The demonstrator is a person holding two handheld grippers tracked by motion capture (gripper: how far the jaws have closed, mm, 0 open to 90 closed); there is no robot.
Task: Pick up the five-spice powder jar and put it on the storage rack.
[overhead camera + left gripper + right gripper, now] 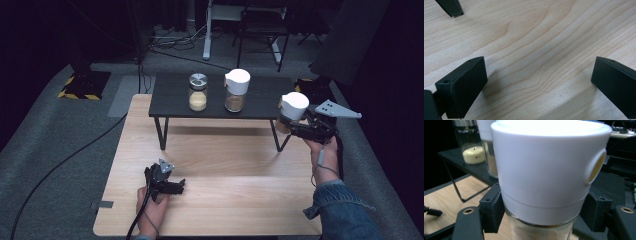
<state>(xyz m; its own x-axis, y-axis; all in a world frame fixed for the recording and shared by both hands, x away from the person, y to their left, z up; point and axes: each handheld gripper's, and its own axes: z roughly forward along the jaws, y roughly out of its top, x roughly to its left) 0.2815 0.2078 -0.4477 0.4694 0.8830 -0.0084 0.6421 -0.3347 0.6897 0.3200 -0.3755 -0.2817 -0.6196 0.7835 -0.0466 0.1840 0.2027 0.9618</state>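
Observation:
A glass jar with a white lid (293,104) hangs in the air by the right end of a low black stand (172,100), a little above its top. My right gripper (290,125) is shut on the jar's glass body just under the lid. In the right gripper view the white-lidded jar (549,167) stands upright between the pads (491,210), which press on both sides. My left gripper (180,186) rests on the wooden table (225,165) near its front left, held in a hand. In the left gripper view the left gripper (536,82) is open, with bare wood between the jaws.
On the black stand are a metal-lidded jar of yellow grains (198,92) and a second white-lidded jar of brown powder (236,90). The stand's thin legs (161,132) reach down to the table. Cables and chair legs lie on the grey floor behind.

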